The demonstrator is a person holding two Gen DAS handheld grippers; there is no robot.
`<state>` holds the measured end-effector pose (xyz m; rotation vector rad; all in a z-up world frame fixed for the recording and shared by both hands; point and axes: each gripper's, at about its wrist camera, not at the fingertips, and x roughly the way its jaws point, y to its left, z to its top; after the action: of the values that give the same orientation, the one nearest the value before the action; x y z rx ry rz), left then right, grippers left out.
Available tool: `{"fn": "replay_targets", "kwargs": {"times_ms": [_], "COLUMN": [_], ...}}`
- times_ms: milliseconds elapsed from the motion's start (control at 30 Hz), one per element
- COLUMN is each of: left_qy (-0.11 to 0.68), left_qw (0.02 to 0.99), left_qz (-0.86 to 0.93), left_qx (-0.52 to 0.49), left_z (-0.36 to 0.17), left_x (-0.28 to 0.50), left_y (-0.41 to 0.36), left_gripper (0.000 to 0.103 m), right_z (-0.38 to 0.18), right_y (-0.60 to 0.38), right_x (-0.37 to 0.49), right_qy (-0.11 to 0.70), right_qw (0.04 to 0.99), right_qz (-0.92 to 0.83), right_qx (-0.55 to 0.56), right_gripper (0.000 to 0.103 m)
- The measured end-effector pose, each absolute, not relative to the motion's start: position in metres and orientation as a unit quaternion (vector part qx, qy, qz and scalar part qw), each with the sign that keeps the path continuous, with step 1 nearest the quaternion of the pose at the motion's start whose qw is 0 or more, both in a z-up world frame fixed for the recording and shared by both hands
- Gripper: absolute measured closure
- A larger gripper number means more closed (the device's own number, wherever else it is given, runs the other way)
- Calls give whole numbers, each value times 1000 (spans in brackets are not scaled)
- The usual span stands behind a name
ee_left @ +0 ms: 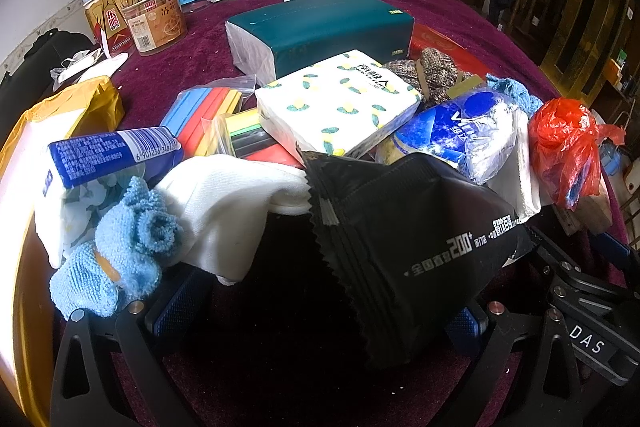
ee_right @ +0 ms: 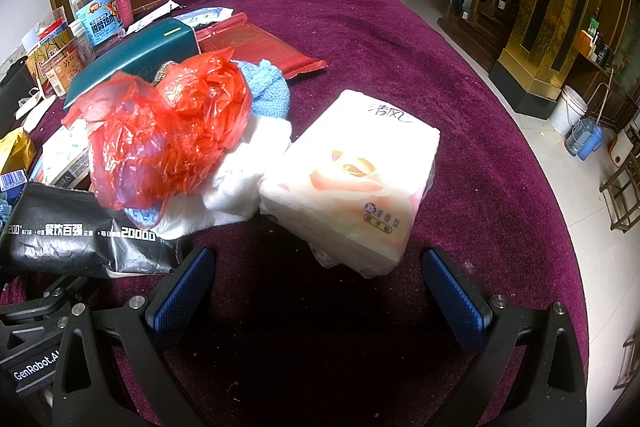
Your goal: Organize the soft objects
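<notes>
A pile of soft goods lies on the purple tablecloth (ee_right: 400, 47). In the left wrist view my left gripper (ee_left: 324, 311) is open, its fingers either side of a black wet-wipe packet (ee_left: 404, 239), beside a white cloth (ee_left: 232, 203) and a light blue cloth (ee_left: 120, 247). Behind them lie a lemon-print tissue pack (ee_left: 340, 103) and a teal tissue pack (ee_left: 320, 31). In the right wrist view my right gripper (ee_right: 320, 287) is open just short of a white rose-print tissue pack (ee_right: 352, 175). A red plastic bag (ee_right: 168, 131) sits left of that pack.
Snack jars (ee_left: 160, 11) stand at the table's back left. A red flat packet (ee_right: 256, 47) lies behind the pile. A blue tissue pack (ee_left: 104, 155) and a yellow pack (ee_left: 52, 123) lie left. The table edge drops to the floor on the right, near a bucket (ee_right: 568, 111).
</notes>
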<state>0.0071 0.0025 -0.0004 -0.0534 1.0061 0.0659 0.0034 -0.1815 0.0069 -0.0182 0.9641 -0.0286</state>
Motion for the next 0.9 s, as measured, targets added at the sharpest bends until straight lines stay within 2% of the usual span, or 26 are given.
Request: {"fn": "replay_targets", "kwargs": {"times_ms": [367,400,433,533,700,833,900], "left_qy": [482,481,478,468,391,338,325], "left_qw": [875,875,877,880,914,938,942], "left_qz": [37,34,27,-30,-71,-10,36], "left_qx": [-28,-29,-36,-75,-85,-75,-72], "left_z": [0,1,4,24,82,110,114], "left_x": [7,4,-1,-21,-78,-119,-133], "left_y": [2,2,3,7,40,94,123], "left_gripper": [1,3,11,14,13,12,12], "right_z": [13,15,15,18,63,113,121], "right_y": [-183,-184,-184,-183,-184,-181,-176], "right_x": [7,8,8,1,-40,-88,-96], "right_qy": [497,498,501,500,420,276,239], "right_qw": [868,867,865,865,906,959,968], "right_qz": [3,3,4,-3,-12,-14,-7], "right_qx": [-15,-16,-19,-33,-53,-68,-71], "right_gripper": [0,0,1,1,1,0,0]}}
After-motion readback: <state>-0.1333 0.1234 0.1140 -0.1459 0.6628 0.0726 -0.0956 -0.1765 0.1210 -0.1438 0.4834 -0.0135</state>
